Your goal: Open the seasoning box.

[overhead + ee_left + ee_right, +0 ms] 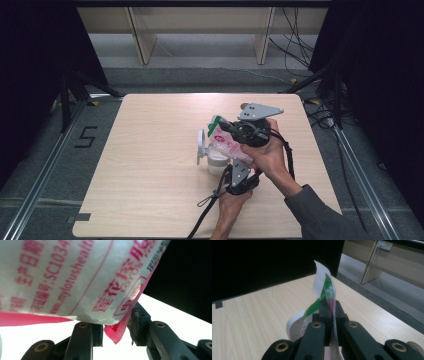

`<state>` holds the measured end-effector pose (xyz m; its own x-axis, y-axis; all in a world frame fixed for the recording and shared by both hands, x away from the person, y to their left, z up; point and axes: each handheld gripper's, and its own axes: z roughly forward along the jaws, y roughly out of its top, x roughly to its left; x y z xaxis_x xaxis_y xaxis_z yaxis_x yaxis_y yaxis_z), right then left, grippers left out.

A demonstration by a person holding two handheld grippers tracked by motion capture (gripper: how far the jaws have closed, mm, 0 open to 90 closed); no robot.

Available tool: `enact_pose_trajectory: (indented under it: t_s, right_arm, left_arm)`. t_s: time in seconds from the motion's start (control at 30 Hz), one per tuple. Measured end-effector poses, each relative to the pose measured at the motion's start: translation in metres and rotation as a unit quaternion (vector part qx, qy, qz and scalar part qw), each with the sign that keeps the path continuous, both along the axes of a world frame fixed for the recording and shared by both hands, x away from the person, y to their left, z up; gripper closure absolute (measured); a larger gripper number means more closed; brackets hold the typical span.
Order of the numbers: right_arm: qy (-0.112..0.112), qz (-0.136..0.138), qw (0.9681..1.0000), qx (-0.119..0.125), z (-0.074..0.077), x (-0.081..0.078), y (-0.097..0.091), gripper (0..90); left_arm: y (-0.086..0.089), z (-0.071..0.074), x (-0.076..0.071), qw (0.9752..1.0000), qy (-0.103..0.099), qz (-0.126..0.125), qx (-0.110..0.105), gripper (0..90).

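While the pink-and-white pouch (227, 145) is held up off the tabletop (150, 165), both claws work it from opposite ends, just above a white cup (217, 162) near the tabletop's middle.

- Placement: in the high view the pouch slants, green-marked top edge up and away, lower end down over the cup's mouth. My reading: contents are meant to go into the cup, so the pouch is kept right over it rather than set down. A white round piece (200, 146) stands on edge just beside the cup on its left; could be a lid, can't confirm.
- Right claw (331, 311): jaws pressed together on the pouch's thin upper edge, the film sandwiched flat between the pads, green and pink print and a white flap sticking up past the tips. This looks like the anchor grip that keeps the pouch hanging.
- Left claw (117, 333): jaws partly spread. A pink bottom corner of the pouch (75, 277) hangs in the gap between the two pads; it appears to lie against the right-hand pad, with daylight showing on the left-hand side. So not a pinch at this moment, more a loose bracket round the corner.
- Risk, as I judge it: with only the top edge gripped, the lower end can swing off the cup.
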<state>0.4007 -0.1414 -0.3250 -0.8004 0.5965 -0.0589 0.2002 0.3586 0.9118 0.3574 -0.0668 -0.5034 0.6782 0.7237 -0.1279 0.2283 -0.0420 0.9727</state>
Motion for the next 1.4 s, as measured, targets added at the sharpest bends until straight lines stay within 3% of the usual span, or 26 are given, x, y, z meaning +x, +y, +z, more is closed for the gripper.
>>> enact_pose_trajectory:
  t_s: [0.2, 0.23, 0.27, 0.4, 0.47, 0.5, 0.63, 0.67, 0.7, 0.77, 0.87, 0.97, 1.03, 1.07, 1.23, 1.27, 1.3, 1.4]
  right_arm:
    - [-0.002, -0.008, 0.9994, 0.035, 0.003, -0.004, -0.014, 90.0]
    - [-0.014, -0.009, 0.9991, 0.04, 0.002, -0.003, -0.017, 90.0]
    - [-0.003, -0.005, 0.9985, 0.055, 0.0, -0.005, -0.02, 90.0]
    - [-0.014, -0.004, 0.9983, 0.057, -0.001, -0.005, -0.026, 90.0]
    - [0.01, -0.007, 0.9963, 0.085, -0.004, -0.011, -0.029, 90.0]
    - [0.0, 0.002, 0.9964, 0.084, -0.005, -0.009, -0.031, 90.0]
    - [0.005, -0.004, 0.9951, 0.099, -0.007, -0.013, -0.036, 90.0]
    - [0.005, -0.003, 0.9936, 0.112, -0.009, -0.015, -0.039, 90.0]
    - [0.002, -0.002, 0.9933, 0.115, -0.009, -0.015, -0.041, 90.0]
    - [-0.001, -0.002, 0.9927, 0.121, -0.01, -0.015, -0.043, 90.0]
    - [0.013, -0.001, 0.9889, 0.148, -0.015, -0.016, -0.049, 90.0]
    - [0.014, 0.002, 0.9865, 0.163, -0.021, -0.019, -0.054, 90.0]
    - [0.02, -0.005, 0.986, 0.166, -0.021, -0.022, -0.056, 90.0]
    - [0.009, 0.0, 0.9853, 0.17, -0.022, -0.022, -0.059, 90.0]
    - [0.016, -0.001, 0.9847, 0.173, -0.023, -0.027, -0.063, 90.0]
    - [0.007, -0.002, 0.9842, 0.177, -0.024, -0.027, -0.065, 90.0]
    - [0.008, 0.0, 0.9839, 0.179, -0.025, -0.027, -0.065, 90.0]
    - [0.015, 0.0, 0.9844, 0.175, -0.026, -0.028, -0.067, 90.0]
  left_arm:
    - [0.002, 0.001, -0.001, 1.0, -0.002, 0.002, 0.006, 63.3]
    - [0.003, 0.001, -0.001, 0.9999, -0.003, -0.001, 0.012, 62.5]
    - [0.003, 0.0, -0.001, 0.9999, -0.002, -0.003, 0.012, 60.8]
    - [0.006, -0.001, -0.002, 0.9999, 0.0, -0.002, 0.017, 57.1]
    - [0.008, -0.002, -0.003, 0.9997, 0.001, -0.001, 0.024, 56.1]
    - [0.009, -0.002, -0.004, 0.9996, 0.002, 0.002, 0.029, 54.8]
    - [0.011, -0.002, -0.004, 0.9993, 0.006, -0.002, 0.036, 48.5]
    - [0.012, -0.002, -0.005, 0.9991, 0.008, 0.002, 0.041, 48.5]
    - [0.013, -0.002, -0.006, 0.9993, 0.013, 0.003, 0.034, 46.9]
    - [0.015, -0.001, -0.006, 0.9988, 0.018, 0.001, 0.046, 43.4]
    - [0.019, -0.002, -0.009, 0.9985, 0.027, 0.002, 0.048, 43.1]
    - [0.021, 0.0, -0.012, 0.9974, 0.05, 0.002, 0.051, 36.1]
    - [0.021, 0.0, -0.013, 0.9973, 0.049, 0.002, 0.054, 35.5]
    - [0.021, 0.0, -0.013, 0.9975, 0.044, -0.001, 0.056, 34.6]
    - [0.02, 0.001, -0.018, 0.9968, 0.05, -0.002, 0.062, 32.5]
    - [0.021, 0.001, -0.018, 0.9964, 0.051, -0.003, 0.068, 32.3]
    - [0.02, 0.0, -0.018, 0.9969, 0.051, -0.004, 0.059, 31.8]
    - [0.022, 0.0, -0.019, 0.9966, 0.054, 0.002, 0.062, 31.3]
